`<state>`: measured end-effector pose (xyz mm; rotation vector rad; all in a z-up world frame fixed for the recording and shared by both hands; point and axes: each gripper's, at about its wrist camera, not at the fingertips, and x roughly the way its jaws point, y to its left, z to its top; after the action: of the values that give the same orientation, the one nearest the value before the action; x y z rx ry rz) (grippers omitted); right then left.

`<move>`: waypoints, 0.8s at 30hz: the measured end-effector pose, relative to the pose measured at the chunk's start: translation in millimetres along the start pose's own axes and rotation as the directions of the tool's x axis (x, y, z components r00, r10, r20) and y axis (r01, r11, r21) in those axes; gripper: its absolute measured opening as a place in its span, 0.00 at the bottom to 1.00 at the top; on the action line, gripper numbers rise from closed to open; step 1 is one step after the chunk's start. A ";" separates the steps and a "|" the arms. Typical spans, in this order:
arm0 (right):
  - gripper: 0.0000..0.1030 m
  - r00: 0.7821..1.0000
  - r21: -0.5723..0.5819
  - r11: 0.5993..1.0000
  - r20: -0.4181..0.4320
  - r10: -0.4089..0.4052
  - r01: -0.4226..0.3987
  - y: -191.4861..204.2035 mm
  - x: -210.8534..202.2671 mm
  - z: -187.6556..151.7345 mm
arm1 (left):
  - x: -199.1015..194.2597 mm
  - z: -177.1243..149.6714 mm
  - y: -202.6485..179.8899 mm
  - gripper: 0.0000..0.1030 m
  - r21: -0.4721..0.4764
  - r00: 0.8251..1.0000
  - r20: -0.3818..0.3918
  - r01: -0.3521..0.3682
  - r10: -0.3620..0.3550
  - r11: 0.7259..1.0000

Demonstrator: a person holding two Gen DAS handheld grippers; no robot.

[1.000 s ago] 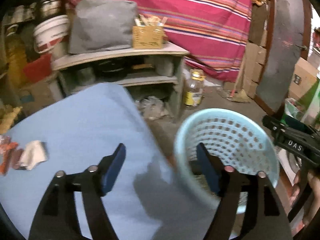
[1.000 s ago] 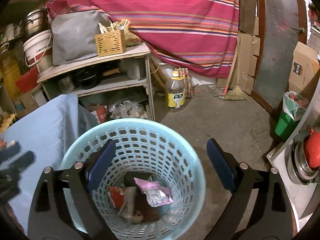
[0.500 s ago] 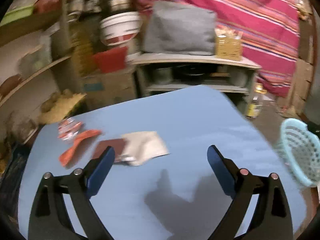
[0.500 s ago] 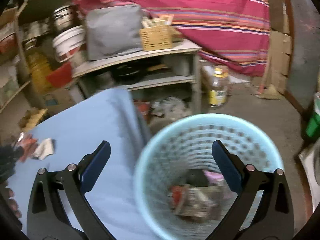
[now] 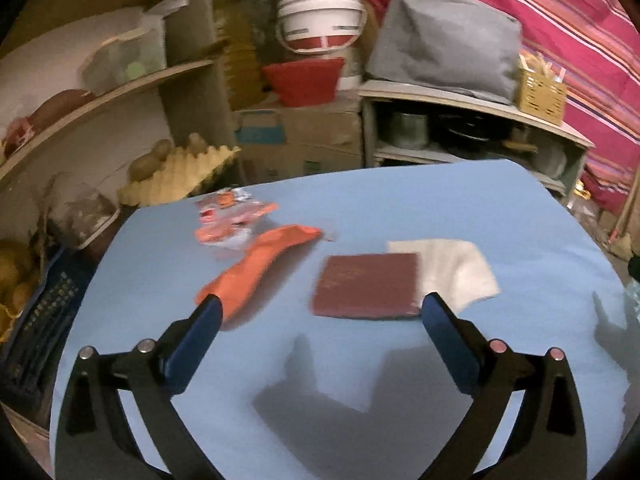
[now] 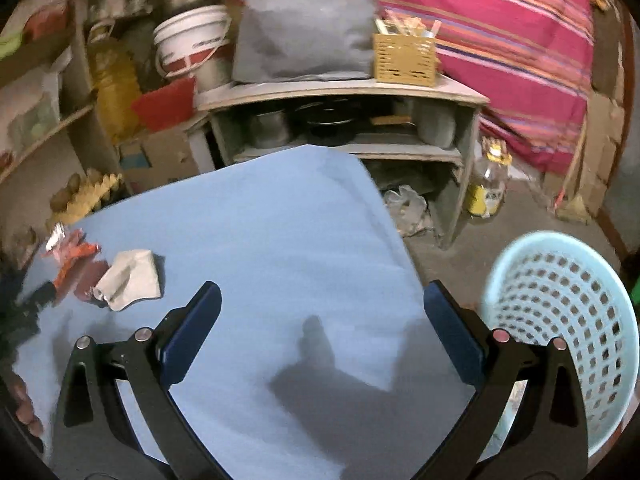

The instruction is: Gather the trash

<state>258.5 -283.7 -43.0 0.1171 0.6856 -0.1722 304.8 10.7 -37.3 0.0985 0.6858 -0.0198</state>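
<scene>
Your left gripper (image 5: 320, 312) is opening, jaws nearly full wide and empty, hovering over the blue table (image 5: 400, 208) just short of the maroon packet (image 5: 366, 286). Your right gripper (image 6: 322, 300) is standing wide, gripping nothing. The basket (image 6: 568, 320) beside the table is cut off, contents hidden.

Left gripper (image 5: 318, 310): angled downward, blue-padded jaws spreading apart, nothing between them; right gripper (image 6: 320, 300): angled downward, jaws at full spread, empty; bare fingers (image 6: 24, 410) of the person's hand partly visible at the frame's lower left edge.
</scene>
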 end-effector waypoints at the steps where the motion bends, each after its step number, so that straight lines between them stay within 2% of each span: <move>1: 0.96 1.000 -0.017 1.000 0.006 0.000 0.000 6.4 3.0 -0.6 | 1.6 -0.4 5.7 0.95 -0.005 1.000 0.006 -0.011 0.011 1.000; 5: 0.96 1.000 -0.119 0.993 -0.020 0.001 -0.003 47.1 22.4 -0.1 | 13.8 -2.1 29.5 0.95 -0.029 0.999 0.014 -0.032 0.032 0.999; 10: 0.96 0.997 -0.206 0.978 -0.069 0.020 -0.033 83.5 41.7 -2.0 | 40.7 -5.9 52.9 0.95 -0.051 0.999 -0.033 -0.031 0.029 0.998; 13: 0.96 0.995 -0.231 0.972 -0.102 0.014 -0.038 98.2 53.8 -3.7 | 50.7 -6.6 59.2 0.95 -0.043 0.999 -0.038 -0.033 0.032 0.999; 18: 0.96 0.989 -0.246 0.963 -0.119 0.087 -0.114 115.3 67.5 -7.2 | 60.6 -3.0 63.6 0.95 -0.039 0.999 -0.045 -0.013 0.011 0.999; 20: 0.96 0.987 -0.257 0.959 -0.129 0.093 -0.124 122.3 72.0 -4.8 | 63.0 0.0 63.1 0.95 -0.017 0.999 -0.034 -0.027 0.026 0.999; 24: 0.96 0.985 -0.271 0.954 -0.148 0.092 -0.130 133.6 80.7 -2.9 | 74.4 4.1 66.5 0.94 -0.020 0.998 -0.055 -0.006 0.005 1.000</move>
<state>344.3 -162.1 -89.9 -0.1050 0.8280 0.0429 368.3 77.6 -75.6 0.0818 0.7408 -0.0049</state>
